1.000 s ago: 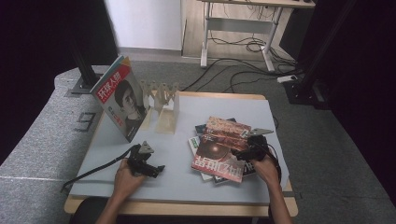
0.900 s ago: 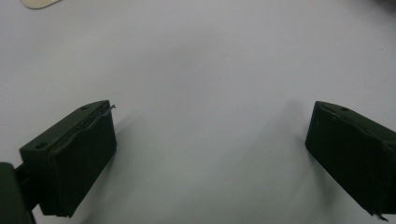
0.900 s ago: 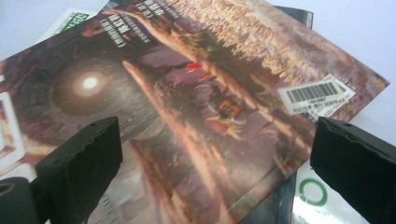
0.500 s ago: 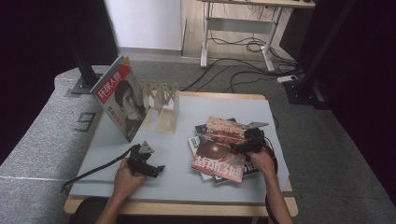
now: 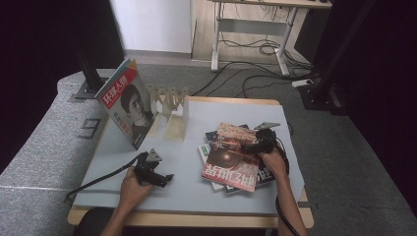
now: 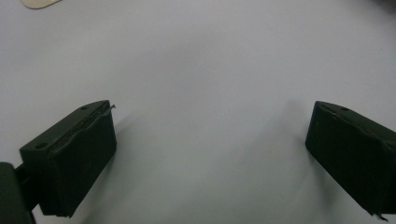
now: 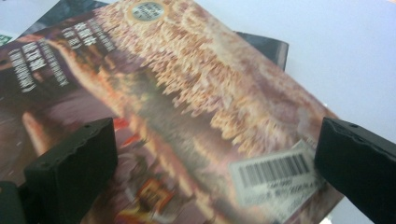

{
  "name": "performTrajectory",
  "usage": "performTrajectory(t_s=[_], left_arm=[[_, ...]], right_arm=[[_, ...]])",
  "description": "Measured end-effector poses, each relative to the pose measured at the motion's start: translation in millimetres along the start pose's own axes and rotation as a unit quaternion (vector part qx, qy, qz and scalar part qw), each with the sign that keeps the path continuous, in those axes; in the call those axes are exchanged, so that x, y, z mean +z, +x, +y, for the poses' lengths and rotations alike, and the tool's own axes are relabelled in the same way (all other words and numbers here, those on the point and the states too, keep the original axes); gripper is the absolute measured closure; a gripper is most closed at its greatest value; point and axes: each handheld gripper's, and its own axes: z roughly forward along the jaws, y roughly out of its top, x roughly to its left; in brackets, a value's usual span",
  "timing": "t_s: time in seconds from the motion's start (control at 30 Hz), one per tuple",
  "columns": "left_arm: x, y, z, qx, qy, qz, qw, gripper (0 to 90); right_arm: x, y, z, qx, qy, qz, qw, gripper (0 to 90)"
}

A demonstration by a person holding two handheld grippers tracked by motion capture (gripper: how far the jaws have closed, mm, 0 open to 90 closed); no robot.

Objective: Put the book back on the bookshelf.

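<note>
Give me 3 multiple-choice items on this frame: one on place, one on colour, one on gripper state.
1. Where does the right gripper hover?
A. over the top magazine of the pile
B. beside the wooden rack
C. off the table

2. What colour is the strip behind the title on the standing magazine?
A. green
B. red
C. yellow

3. How do the left gripper's jaws stand?
A. shut on a magazine
B. shut on nothing
C. open over bare table

Answers:
1 A: the right gripper view shows that cover and its barcode between the jaws.
2 B: the high view shows a red band across the cover's top.
3 C: the left gripper view shows wide-apart jaws with bare tabletop between.
</note>
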Motion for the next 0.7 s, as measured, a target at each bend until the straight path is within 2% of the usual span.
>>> performTrajectory(t_s=[0.57, 0.7], left_arm=[[0.1, -0.1, 0.0, -0.001, -0.001, 0.0, 1.0, 1.2], [0.1, -0.1, 0.0, -0.001, -0.001, 0.0, 1.0, 1.3]], right_arm=[[19.1, -16.7, 17.7, 0.002, 0.005, 0.009, 0.9999, 0.0], [23.5, -21.3, 18.6, 0.017, 0.007, 0.027, 0.9995, 0.0]])
